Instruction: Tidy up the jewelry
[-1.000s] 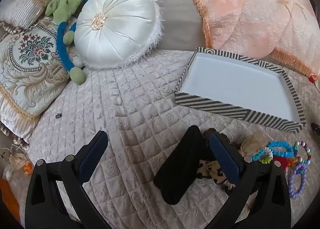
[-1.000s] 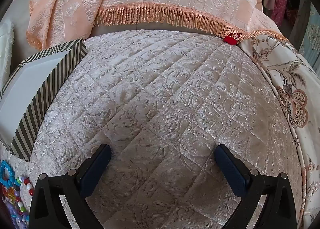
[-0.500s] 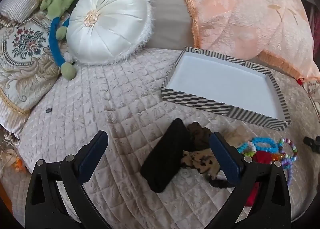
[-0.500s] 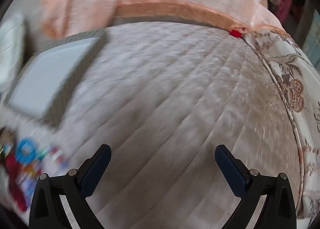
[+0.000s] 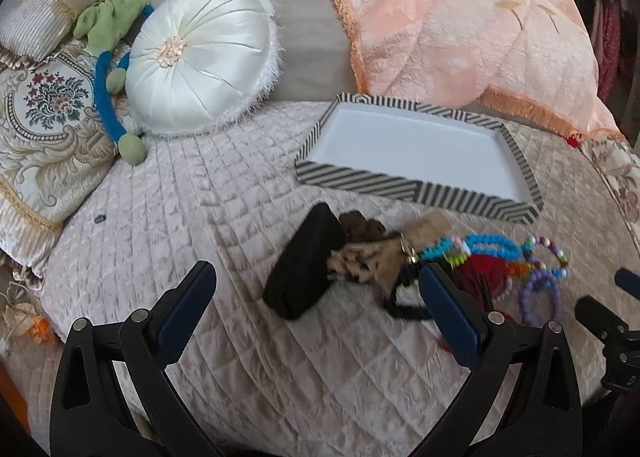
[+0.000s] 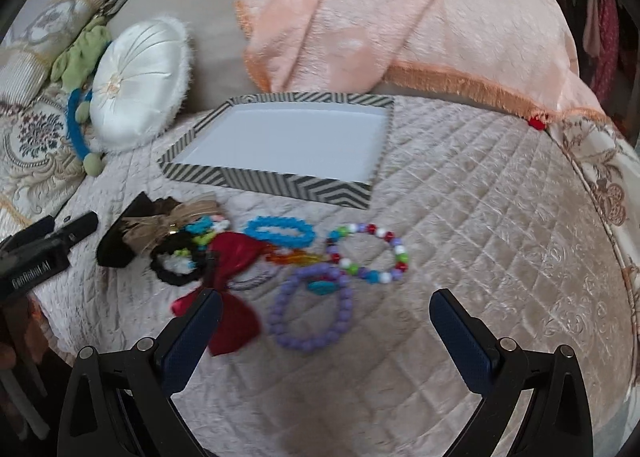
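Both hand-held grippers, left (image 5: 316, 299) and right (image 6: 325, 319), hover wide open and empty over the quilted bed (image 6: 480, 217), presumably ready to lift the purple beaded bracelet (image 6: 310, 311) into the empty striped cardboard tray (image 6: 280, 177)

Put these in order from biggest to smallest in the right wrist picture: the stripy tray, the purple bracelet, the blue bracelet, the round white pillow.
1. stripy tray
2. round white pillow
3. purple bracelet
4. blue bracelet

The purple bracelet lies nearer the camera, so its lead over the blue one is unsure.
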The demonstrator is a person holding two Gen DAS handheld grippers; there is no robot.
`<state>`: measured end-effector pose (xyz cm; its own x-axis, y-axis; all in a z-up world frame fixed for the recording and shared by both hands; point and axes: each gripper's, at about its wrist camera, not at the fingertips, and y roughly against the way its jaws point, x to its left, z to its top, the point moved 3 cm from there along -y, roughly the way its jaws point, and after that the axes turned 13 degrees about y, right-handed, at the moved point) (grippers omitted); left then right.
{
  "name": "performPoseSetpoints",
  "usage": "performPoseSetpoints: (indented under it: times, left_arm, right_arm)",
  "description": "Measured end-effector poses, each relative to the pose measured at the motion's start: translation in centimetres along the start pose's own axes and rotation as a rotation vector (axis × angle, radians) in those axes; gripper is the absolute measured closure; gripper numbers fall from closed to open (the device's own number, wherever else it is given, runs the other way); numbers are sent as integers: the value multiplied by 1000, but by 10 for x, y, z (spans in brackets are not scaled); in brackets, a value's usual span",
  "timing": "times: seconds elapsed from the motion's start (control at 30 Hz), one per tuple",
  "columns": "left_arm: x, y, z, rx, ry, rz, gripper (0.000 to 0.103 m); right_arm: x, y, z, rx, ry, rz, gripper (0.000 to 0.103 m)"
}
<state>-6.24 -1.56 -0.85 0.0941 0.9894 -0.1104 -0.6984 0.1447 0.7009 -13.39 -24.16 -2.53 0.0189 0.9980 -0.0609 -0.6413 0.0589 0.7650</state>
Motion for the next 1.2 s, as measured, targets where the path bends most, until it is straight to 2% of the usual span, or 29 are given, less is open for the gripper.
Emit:
performPoseSetpoints:
  times: [0.5, 1.2]
  left_arm:
    - [7, 14, -1, -30, 33, -15, 1]
    - [7, 8, -1, -21, 40, -16, 1]
  right_arm:
    - [34, 17, 14, -37, -8, -39, 0]
    - [44, 7, 14, -21, -2, -37, 0]
